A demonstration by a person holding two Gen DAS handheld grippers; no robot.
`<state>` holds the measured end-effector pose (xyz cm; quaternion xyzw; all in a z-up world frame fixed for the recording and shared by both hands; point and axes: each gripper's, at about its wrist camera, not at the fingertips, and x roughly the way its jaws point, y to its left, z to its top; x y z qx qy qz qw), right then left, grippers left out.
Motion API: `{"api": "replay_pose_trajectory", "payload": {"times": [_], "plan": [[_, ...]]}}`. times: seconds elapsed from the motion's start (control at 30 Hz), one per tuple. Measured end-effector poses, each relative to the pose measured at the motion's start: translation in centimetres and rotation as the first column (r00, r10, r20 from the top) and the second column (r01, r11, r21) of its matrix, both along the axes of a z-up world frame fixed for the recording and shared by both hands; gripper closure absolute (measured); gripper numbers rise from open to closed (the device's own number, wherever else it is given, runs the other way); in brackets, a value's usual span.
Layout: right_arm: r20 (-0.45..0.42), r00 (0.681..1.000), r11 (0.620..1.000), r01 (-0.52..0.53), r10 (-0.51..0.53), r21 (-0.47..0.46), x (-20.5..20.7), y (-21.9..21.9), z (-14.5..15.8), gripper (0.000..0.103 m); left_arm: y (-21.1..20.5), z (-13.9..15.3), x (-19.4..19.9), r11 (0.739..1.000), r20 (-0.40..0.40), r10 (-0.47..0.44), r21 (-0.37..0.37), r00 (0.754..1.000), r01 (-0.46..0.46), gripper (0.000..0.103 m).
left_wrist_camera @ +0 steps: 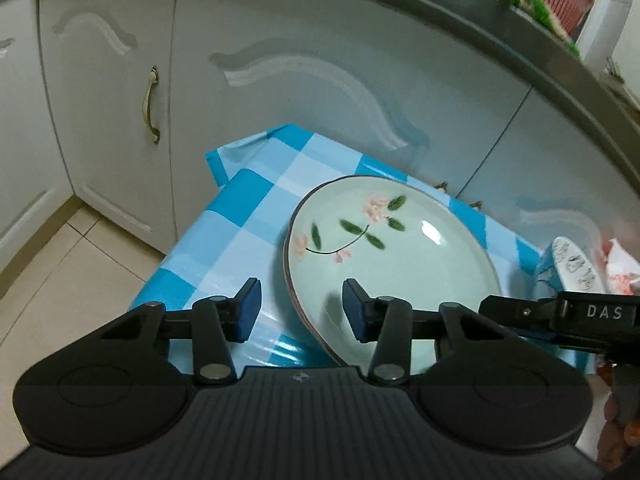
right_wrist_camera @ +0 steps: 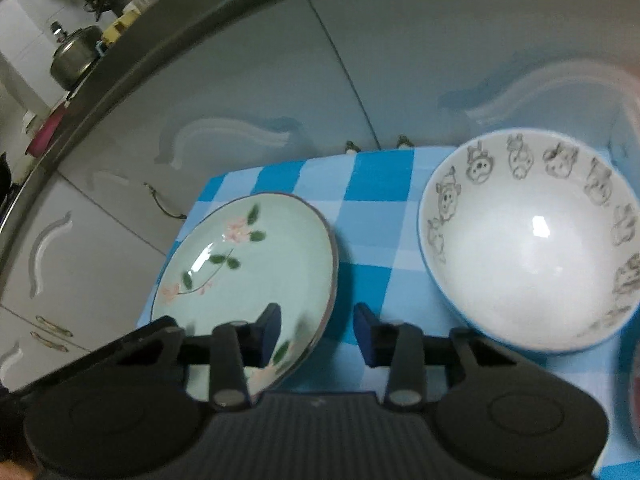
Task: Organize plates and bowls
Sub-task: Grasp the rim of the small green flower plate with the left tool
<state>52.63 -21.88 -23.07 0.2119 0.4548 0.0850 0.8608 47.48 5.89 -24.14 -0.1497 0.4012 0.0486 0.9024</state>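
A pale green plate (left_wrist_camera: 400,256) (right_wrist_camera: 256,264) painted with pink flowers and green leaves lies on the blue checked cloth. My left gripper (left_wrist_camera: 303,310) is open and straddles the plate's left rim, with one finger over the cloth and the other over the plate's inside. My right gripper (right_wrist_camera: 318,334) is open astride the plate's right rim, its left finger over the plate and its right finger over the cloth. No pad presses the rim in either view. A white bowl (right_wrist_camera: 532,264) (left_wrist_camera: 576,268) with grey cartoon drawings and a blue outside stands to the plate's right.
The small table's checked cloth (left_wrist_camera: 224,240) (right_wrist_camera: 372,208) ends close to white cabinet doors (left_wrist_camera: 120,120) behind it. A steel counter edge (left_wrist_camera: 480,32) overhangs above. Tiled floor (left_wrist_camera: 60,280) lies to the left. A pot (right_wrist_camera: 74,56) stands on the counter.
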Motion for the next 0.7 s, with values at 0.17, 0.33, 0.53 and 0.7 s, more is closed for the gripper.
{"api": "replay_pose_trajectory", "payload": {"times": [0.17,0.33,0.53,0.7], "plan": [[-0.033,0.999,0.999,-0.003,0.005,0.039,1.0,-0.1,-1.1,0.066,-0.1,-0.5,1.0,1.000,0.003,-0.013,-0.006,1.000,0.013,0.056],[-0.048,0.999,0.993,0.016,-0.011,0.120,1.7,-0.7,-1.9,0.074,0.0,-0.8,1.9,0.999,0.011,-0.027,-0.040,1.000,0.028,0.067],[-0.043,0.999,0.988,0.025,-0.019,0.153,2.0,-0.9,-2.0,0.077,-0.9,-1.0,2.0,0.999,0.031,-0.032,0.011,0.999,0.031,0.071],[-0.022,0.999,0.997,0.027,-0.025,0.074,1.5,-0.3,-1.8,0.087,-1.5,-1.0,1.8,0.998,0.056,-0.037,0.061,0.998,0.033,0.072]]}}
